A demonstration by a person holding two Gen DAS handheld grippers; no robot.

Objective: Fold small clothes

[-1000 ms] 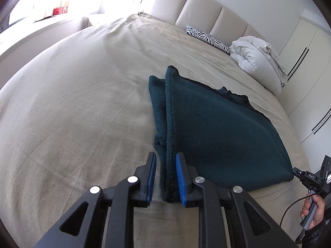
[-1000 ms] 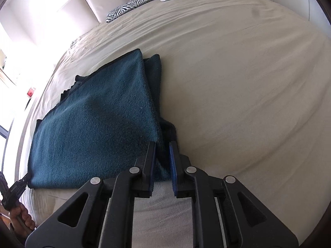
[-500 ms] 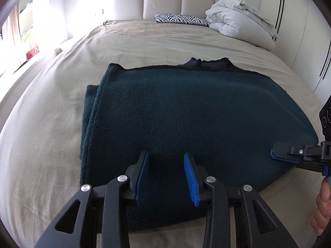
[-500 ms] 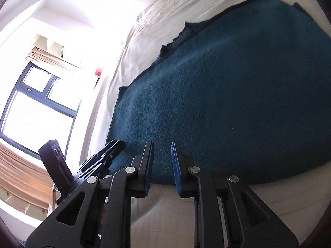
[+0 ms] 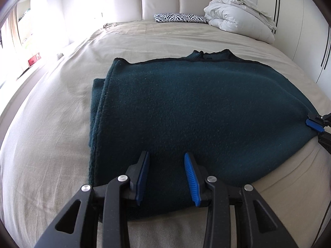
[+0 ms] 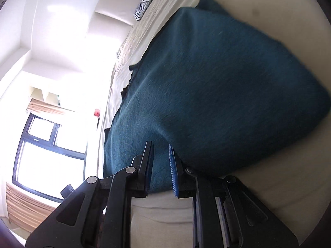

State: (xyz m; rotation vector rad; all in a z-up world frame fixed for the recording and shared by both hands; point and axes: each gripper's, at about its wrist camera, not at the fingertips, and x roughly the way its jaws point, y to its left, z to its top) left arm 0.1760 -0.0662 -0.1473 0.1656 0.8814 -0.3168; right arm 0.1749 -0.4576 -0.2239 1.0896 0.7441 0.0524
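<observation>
Lying folded on the beige bed sheet (image 5: 51,144) is a dark teal knitted garment (image 5: 196,107), its doubled layers showing along the left edge and its dark-trimmed hem running across the far side. The left tongs (image 5: 166,177) are hovering over the near edge with the blue pads standing partly apart, gripping nothing — placed there, it seems, to pick up or press that edge for the next fold. The right tongs (image 6: 161,169) are coming in at the garment's right corner, rolled over onto their side; their jaws are closing, with a ridge of teal cloth sitting between the pads, though whether the pads are pressing on it yet is hard to tell from the blurred wrist view. Taking the corner this way would let the cloth be carried over itself — that is only a judgement.

Stretching behind is a wide bed with a padded cream headboard (image 5: 159,0), a zebra-print pillow (image 5: 180,18) and a bundled white duvet (image 5: 238,18) at its head. White wardrobe doors (image 5: 300,31) are standing on the right, and a bright window (image 6: 47,150) is lighting the room from the left
</observation>
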